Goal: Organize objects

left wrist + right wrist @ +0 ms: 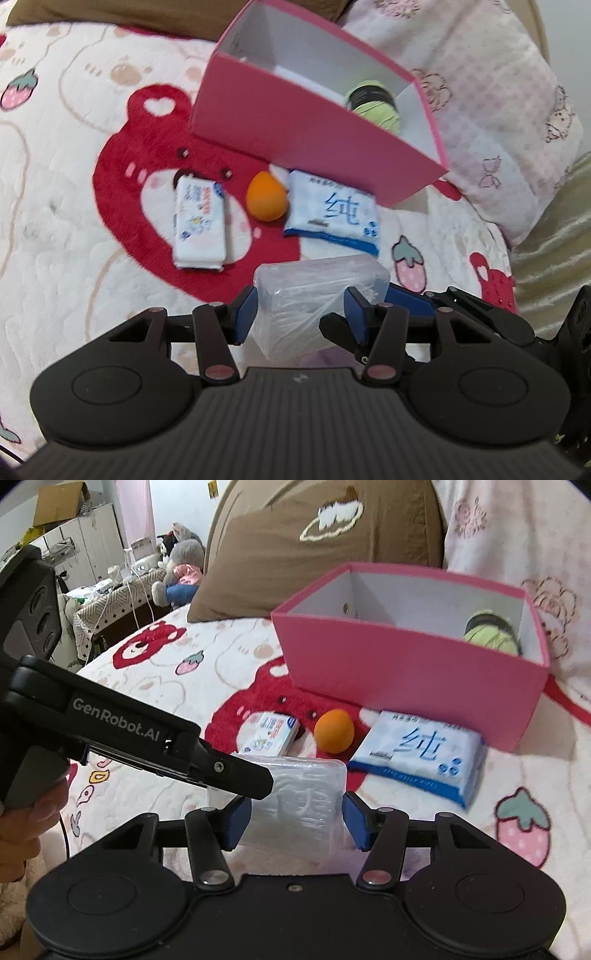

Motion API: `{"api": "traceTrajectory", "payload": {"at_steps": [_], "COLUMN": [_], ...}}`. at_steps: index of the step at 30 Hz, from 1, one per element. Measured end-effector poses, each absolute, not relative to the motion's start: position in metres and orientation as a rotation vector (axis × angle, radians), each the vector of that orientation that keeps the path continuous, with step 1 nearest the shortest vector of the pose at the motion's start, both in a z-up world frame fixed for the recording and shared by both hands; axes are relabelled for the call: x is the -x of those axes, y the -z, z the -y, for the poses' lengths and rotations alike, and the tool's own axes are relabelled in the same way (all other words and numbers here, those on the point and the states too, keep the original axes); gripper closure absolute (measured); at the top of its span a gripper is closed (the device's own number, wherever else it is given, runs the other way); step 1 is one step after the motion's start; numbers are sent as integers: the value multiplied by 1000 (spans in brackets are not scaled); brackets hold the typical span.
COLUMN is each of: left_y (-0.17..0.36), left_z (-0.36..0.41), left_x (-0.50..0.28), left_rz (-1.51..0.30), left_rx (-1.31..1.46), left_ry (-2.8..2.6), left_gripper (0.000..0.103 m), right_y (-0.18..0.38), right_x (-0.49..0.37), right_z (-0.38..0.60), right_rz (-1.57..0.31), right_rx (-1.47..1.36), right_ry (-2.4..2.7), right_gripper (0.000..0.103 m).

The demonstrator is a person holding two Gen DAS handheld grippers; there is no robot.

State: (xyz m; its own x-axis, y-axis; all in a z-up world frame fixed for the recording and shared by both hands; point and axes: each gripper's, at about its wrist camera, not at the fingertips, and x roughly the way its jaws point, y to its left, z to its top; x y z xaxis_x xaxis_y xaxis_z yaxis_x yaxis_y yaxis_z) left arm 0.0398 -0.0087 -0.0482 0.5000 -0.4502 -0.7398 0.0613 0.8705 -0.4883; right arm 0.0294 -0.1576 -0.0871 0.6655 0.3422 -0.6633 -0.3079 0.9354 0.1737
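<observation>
A clear plastic-wrapped pack (314, 291) (303, 794) hangs just above the bedspread, and both grippers hold it. My left gripper (301, 314) is shut on it, blue pads against its sides. My right gripper (297, 821) also has both pads pressed on the pack. In the right wrist view, a black finger (240, 775) of the left gripper comes in from the left. Beyond the pack lie a small white tissue pack (199, 225) (269, 736), an orange egg-shaped sponge (266, 199) (334, 731) and a blue-and-white wipes pack (332, 214) (417, 757). Behind them stands an open pink box (314, 147) (406, 686).
A green-and-black item (373, 103) (487, 633) lies in the box's right corner. A brown pillow (314, 554) and a pink patterned pillow (498, 110) sit behind and right of the box. The bed's edge runs along the left, with plush toys (181, 572) and furniture beyond.
</observation>
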Motion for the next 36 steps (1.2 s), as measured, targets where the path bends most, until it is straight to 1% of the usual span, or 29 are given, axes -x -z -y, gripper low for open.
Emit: {"api": "traceTrajectory", "payload": {"at_steps": [10, 13, 19, 36], "left_y": [15, 1, -20, -77], "left_z": [28, 37, 45, 53], "left_x": [-41, -43, -51, -94], "left_rz": [-953, -937, -908, -931], "left_rx": [398, 356, 345, 309], "left_ry": [363, 369, 382, 367], "left_gripper": [52, 52, 53, 52], "right_y": [57, 45, 26, -28], "right_x": [-16, -13, -20, -64], "right_z": [176, 175, 189, 210], "right_rz": [-686, -656, -637, -714], "right_rx": [-36, 21, 26, -23], "right_ry": [-337, -321, -320, -356], "right_gripper": [47, 47, 47, 49]}}
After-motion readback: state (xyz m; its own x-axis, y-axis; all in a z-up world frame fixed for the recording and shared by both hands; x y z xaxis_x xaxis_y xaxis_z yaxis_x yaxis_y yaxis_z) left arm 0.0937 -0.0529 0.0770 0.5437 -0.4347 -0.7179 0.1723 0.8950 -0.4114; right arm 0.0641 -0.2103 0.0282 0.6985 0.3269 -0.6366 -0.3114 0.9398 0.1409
